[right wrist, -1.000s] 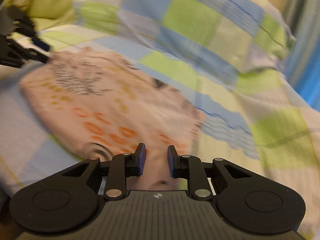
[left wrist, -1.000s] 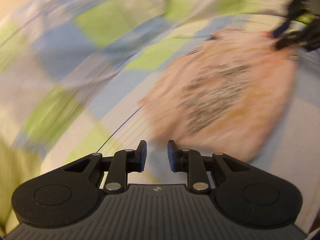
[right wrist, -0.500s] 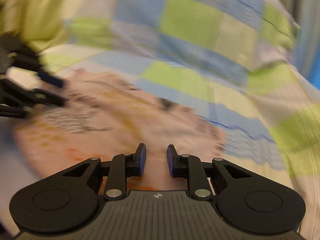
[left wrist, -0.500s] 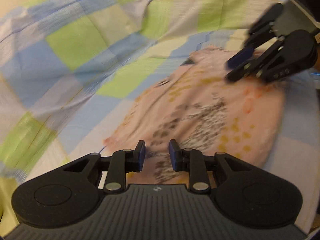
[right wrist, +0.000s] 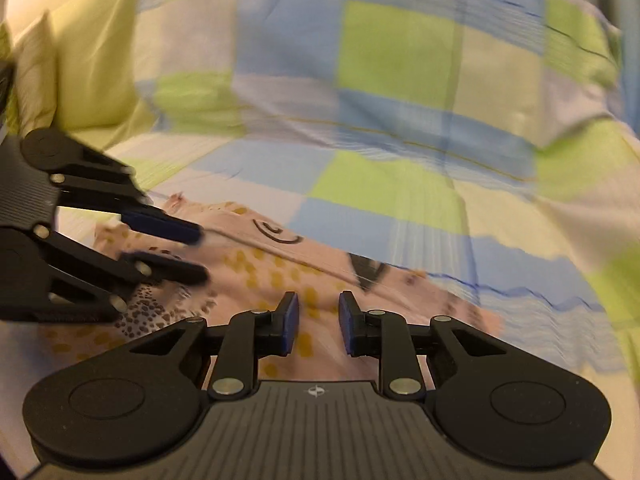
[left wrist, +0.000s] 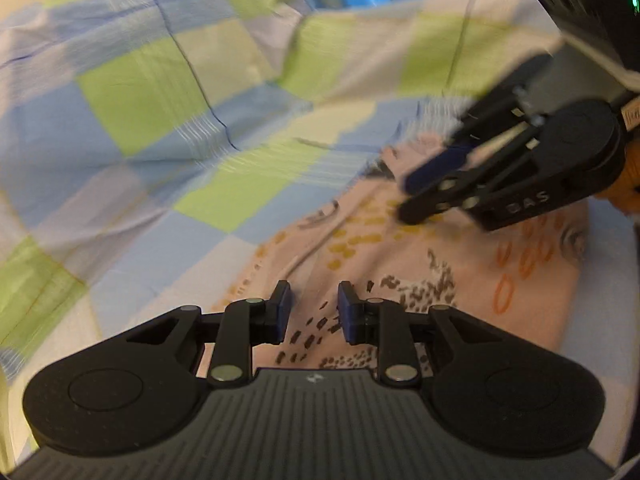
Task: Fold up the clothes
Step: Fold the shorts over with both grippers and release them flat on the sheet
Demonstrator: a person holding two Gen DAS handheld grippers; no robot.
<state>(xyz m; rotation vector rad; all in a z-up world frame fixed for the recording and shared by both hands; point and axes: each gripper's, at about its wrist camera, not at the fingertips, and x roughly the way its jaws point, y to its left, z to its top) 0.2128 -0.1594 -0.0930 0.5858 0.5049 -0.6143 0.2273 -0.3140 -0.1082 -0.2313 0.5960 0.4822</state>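
Both my left claw [left wrist: 311, 312] and right claw [right wrist: 318, 326] hover part-open and empty over the pale pink patterned cotton garment [left wrist: 420, 280] on the blue-and-green checked bedspread [left wrist: 160, 120], so I should pinch one layer at its far edge.

My left tool [left wrist: 311, 312] has its fingers parted with nothing between them, only the flat pink garment [left wrist: 420, 280] below, so I see free passage straight ahead over the cloth. Up and to its right, the right tool [left wrist: 404, 196] hangs close above the same garment and blocks that side. From the right wrist view, my right tool [right wrist: 319, 326] also has a bare gap, while the left tool [right wrist: 200, 254] crowds in from the left. Beyond the garment, the checked quilt [right wrist: 400, 80] rises in a bulky mound; a yellow-green pillow [right wrist: 96, 60] closes the far left corner of the bed.
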